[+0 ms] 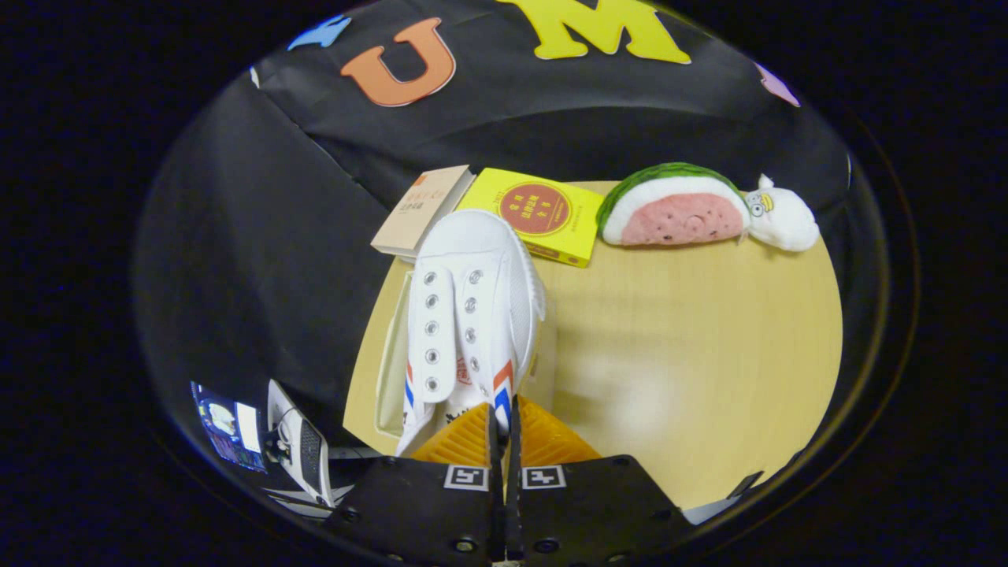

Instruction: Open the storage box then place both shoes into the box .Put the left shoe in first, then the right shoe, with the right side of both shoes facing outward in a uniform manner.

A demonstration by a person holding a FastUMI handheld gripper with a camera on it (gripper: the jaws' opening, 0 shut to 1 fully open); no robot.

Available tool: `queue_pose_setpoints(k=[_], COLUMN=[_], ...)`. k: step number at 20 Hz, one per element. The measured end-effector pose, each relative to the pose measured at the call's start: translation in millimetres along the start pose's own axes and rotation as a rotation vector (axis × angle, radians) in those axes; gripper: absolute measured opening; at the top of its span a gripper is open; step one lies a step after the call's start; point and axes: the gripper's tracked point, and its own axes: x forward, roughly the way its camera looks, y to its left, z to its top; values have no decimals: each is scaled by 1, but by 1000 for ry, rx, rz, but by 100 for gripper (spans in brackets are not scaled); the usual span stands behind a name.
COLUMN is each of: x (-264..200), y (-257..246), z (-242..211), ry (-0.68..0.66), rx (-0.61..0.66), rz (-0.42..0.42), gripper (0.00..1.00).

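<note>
My gripper [504, 417] is clamped with its fingers nearly together on the heel edge of the white shoe [472, 315], which hangs toe-forward above the open storage box [391, 354] on the table [693, 339].

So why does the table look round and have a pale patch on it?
Gripper view: a fisheye lens bends the table edge into a curve; the pale patch is lamp glare; the shoe, gripped by the tool, looks oversized, being close.
</note>
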Motion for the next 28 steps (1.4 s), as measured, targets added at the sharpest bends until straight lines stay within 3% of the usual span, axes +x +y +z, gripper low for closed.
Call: queue_pose_setpoints(k=[6, 11, 19, 23, 24, 28], x=[29, 59, 75, 67, 63, 30], y=[6, 0, -8, 2, 5, 2], z=[-9, -22, -22, -23, -19, -16], ry=[-39, -39, -61, -101, -127, -217], rx=[-86, -54, 49, 63, 55, 15], rz=[-143, -253, -281, -237, -228, -276], gripper=[1, 1, 1, 31, 46, 81])
